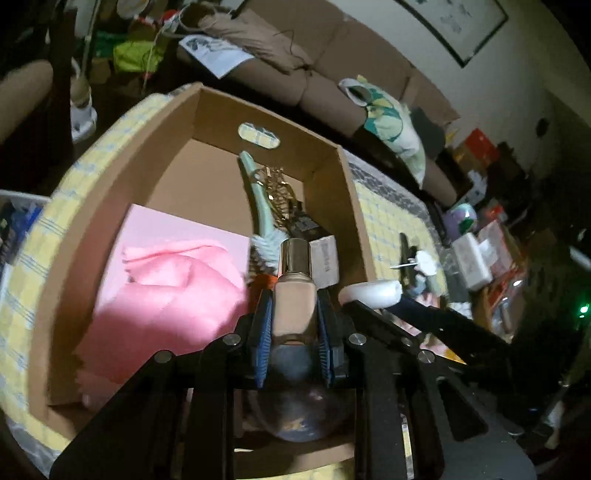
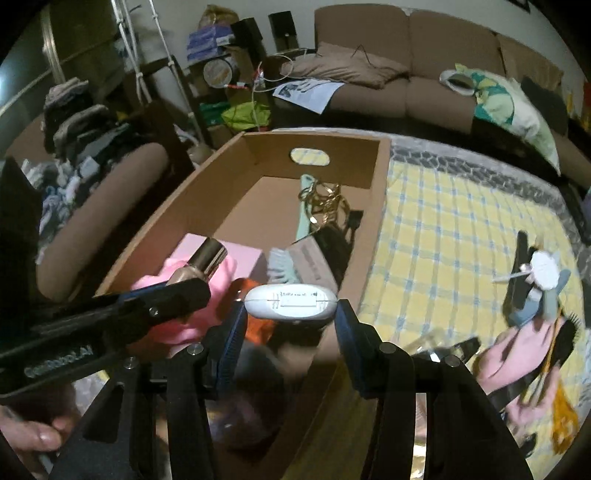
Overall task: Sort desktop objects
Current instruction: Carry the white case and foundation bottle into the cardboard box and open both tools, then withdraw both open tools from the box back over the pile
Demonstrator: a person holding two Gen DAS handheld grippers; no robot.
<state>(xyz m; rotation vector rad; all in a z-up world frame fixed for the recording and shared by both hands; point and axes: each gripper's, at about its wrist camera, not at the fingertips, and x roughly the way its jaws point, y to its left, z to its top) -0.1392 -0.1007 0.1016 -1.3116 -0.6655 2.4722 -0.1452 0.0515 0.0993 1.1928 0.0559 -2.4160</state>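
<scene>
Over the cardboard box (image 2: 380, 206) on the checked desk (image 2: 443, 236), my left gripper (image 1: 294, 314) clamps a foundation bottle (image 1: 294, 295) and my right gripper (image 2: 290, 314) a white case (image 2: 290, 302), either liable to slip and land on the brush (image 1: 258, 206).

Matt cardboard box (image 1: 343, 206), glossy gold-capped bottle (image 1: 294, 284)

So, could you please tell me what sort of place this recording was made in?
Most likely a cluttered home living room: a brown fabric sofa with a floral cushion runs along the wall, a framed picture hangs above it, and a yellow checked tablecloth covers the table.
</scene>
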